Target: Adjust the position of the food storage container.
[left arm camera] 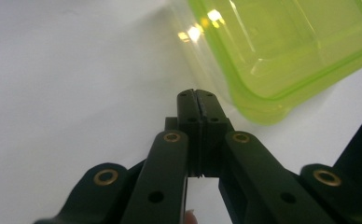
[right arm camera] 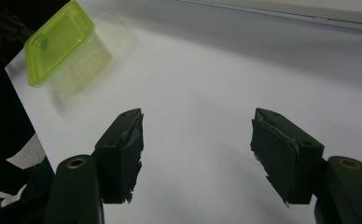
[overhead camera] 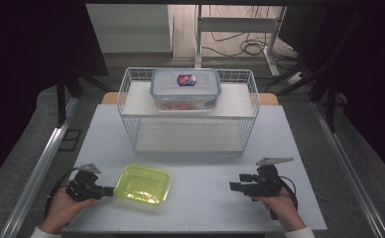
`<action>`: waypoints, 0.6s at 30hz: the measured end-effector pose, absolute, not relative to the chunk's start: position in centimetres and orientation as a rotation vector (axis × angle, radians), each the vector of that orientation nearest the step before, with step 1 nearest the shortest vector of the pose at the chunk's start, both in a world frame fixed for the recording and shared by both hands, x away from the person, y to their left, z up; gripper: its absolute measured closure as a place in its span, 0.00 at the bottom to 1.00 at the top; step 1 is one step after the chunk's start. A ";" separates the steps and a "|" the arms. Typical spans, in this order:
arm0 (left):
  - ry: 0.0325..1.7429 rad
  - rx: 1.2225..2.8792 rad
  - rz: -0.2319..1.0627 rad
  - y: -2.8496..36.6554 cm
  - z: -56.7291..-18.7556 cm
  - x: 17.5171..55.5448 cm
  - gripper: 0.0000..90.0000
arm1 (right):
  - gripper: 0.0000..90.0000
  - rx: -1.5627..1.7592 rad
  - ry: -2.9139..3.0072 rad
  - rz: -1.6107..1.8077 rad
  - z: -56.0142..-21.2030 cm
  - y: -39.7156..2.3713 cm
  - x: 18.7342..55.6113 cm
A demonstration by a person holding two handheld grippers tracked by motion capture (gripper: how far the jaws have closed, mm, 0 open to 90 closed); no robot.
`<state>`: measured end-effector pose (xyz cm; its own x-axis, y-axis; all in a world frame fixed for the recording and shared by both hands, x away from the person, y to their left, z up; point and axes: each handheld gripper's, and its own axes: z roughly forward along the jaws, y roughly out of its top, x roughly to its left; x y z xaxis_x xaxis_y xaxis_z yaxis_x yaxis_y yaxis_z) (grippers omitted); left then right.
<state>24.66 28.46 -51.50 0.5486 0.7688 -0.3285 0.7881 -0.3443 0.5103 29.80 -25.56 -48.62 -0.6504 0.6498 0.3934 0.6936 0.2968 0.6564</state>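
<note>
A yellow-green lidded plastic container sits on the white table, near the front left. My left gripper lies just to its left with its jaws pressed together and nothing between them; in the left gripper view its tips stand close beside the container's lid rim, apart from it. My right gripper rests at the front right, pointing left, jaws open and empty. In the right gripper view its fingers frame bare table, with the green container far off at the upper left.
A white wire rack stands at the back middle of the table. On its top shelf sits a clear storage box with a blue-rimmed lid. Metal rails run along both sides of the table, and dark floor with cables lies beyond.
</note>
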 end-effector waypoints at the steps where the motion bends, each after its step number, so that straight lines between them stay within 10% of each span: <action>1: 1.253 2.153 -0.034 28.5 -51.5 24.7 1.00 | 0.38 -1.291 -2.487 -1.301 -48.6 -25.5 29.8; 18: 1.223 2.182 -0.022 26.6 -51.4 25.8 1.00 | 0.38 -1.284 -2.489 -1.301 -48.7 -25.4 29.8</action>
